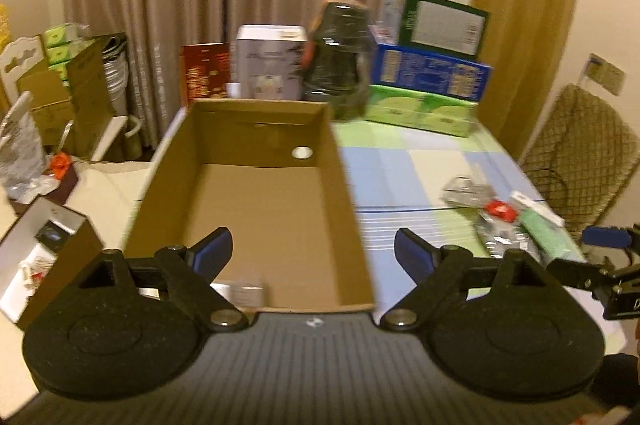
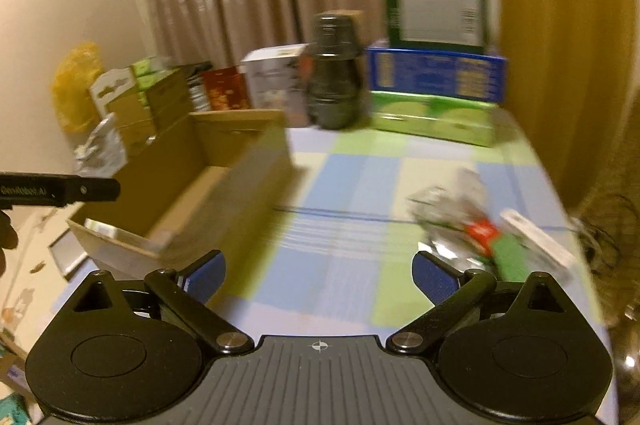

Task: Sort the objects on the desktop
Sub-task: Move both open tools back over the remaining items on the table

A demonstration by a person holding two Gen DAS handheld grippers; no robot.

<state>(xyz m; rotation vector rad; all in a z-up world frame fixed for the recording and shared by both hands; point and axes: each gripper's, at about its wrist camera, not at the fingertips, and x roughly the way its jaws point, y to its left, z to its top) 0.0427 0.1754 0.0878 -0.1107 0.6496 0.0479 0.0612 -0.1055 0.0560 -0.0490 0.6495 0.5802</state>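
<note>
Both tools, left tool (image 1: 313, 252) and right tool (image 2: 319, 275), are hovering spread wide, pinching nothing. Loose pile (image 2: 486, 241) of small packets: lying at two o'clock of the right tool on the checked desk (image 2: 340, 257), well apart from the cardboard box (image 1: 256, 193).
- Handling, judged: crinkly foil and clear wrappers looking light, soft, slippery; green packet (image 2: 510, 259) and white strip (image 2: 538, 241) looking stiffer, best pinched across their narrow width.
- Box: standing open at twelve o'clock of the left tool, nearly bare.
</note>
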